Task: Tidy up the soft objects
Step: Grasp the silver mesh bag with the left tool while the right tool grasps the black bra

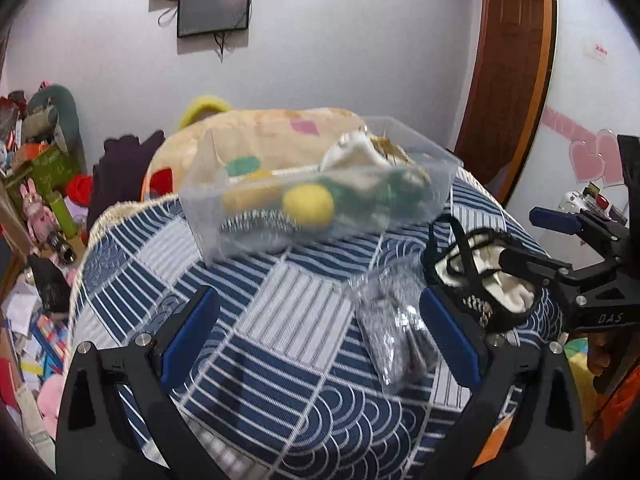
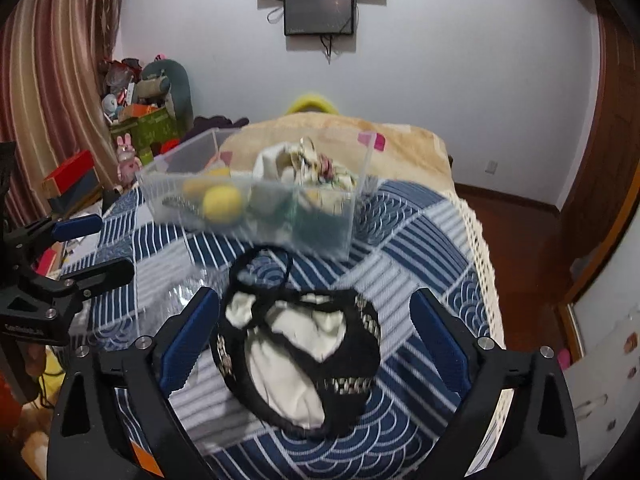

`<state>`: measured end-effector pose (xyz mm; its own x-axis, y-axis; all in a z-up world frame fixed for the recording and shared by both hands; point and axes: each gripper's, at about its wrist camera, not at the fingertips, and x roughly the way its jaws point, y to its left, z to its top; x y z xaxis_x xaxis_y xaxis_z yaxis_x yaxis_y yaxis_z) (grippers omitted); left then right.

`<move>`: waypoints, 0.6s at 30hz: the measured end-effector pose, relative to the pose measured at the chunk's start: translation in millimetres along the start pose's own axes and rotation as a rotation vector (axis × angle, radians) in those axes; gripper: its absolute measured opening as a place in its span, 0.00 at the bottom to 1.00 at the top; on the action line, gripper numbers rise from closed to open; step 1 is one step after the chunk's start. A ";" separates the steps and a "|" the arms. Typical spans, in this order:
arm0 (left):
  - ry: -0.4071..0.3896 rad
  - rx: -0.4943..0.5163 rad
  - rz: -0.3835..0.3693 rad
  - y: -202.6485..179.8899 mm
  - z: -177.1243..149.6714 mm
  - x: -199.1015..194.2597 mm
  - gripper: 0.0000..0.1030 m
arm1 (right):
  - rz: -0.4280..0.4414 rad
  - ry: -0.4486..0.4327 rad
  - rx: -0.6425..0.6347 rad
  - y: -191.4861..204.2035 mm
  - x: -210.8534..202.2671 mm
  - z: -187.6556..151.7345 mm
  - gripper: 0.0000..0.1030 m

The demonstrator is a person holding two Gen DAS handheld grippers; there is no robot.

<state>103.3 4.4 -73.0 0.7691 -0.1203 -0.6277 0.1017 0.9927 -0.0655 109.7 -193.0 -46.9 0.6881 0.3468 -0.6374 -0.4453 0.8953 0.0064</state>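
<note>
Left gripper (image 1: pixel 320 328): jaws spread wide, nothing between the pads, over the blue-and-white patterned cloth (image 1: pixel 248 320). Just inside its right finger lies a crinkled clear plastic packet (image 1: pixel 390 320). Beyond, a clear plastic bin (image 1: pixel 316 184) holds a yellow ball (image 1: pixel 308 205) and mixed fabric items. Right gripper (image 2: pixel 316 328): jaws likewise wide apart; a black-and-white fabric pouch (image 2: pixel 304 356) lies on the cloth between the fingers, pads not pressing it.

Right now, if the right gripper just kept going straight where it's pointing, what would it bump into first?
Most likely the black and white pouch. It lies on the patterned cloth between the right gripper's open jaws. The clear bin sits farther back.
</note>
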 end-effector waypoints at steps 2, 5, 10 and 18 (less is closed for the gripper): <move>0.018 -0.016 -0.013 0.3 -5.5 1.4 0.98 | 0.005 0.020 -0.002 1.6 3.3 -4.9 0.93; 0.029 -0.020 -0.008 -0.5 -12.4 3.2 0.98 | 0.010 0.040 0.002 2.5 3.9 -15.1 0.93; 0.053 -0.025 -0.011 -2.4 -17.6 8.6 0.98 | 0.000 0.087 -0.010 7.0 14.1 -27.9 0.94; 0.072 -0.024 -0.031 -9.6 -17.4 15.5 0.98 | 0.060 0.109 0.035 -1.2 22.8 -38.7 0.84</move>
<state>103.2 -6.8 -95.6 0.7182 -0.1506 -0.6793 0.1090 0.9886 -0.1039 103.8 -197.0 -91.2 0.5937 0.3689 -0.7152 -0.4617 0.8840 0.0728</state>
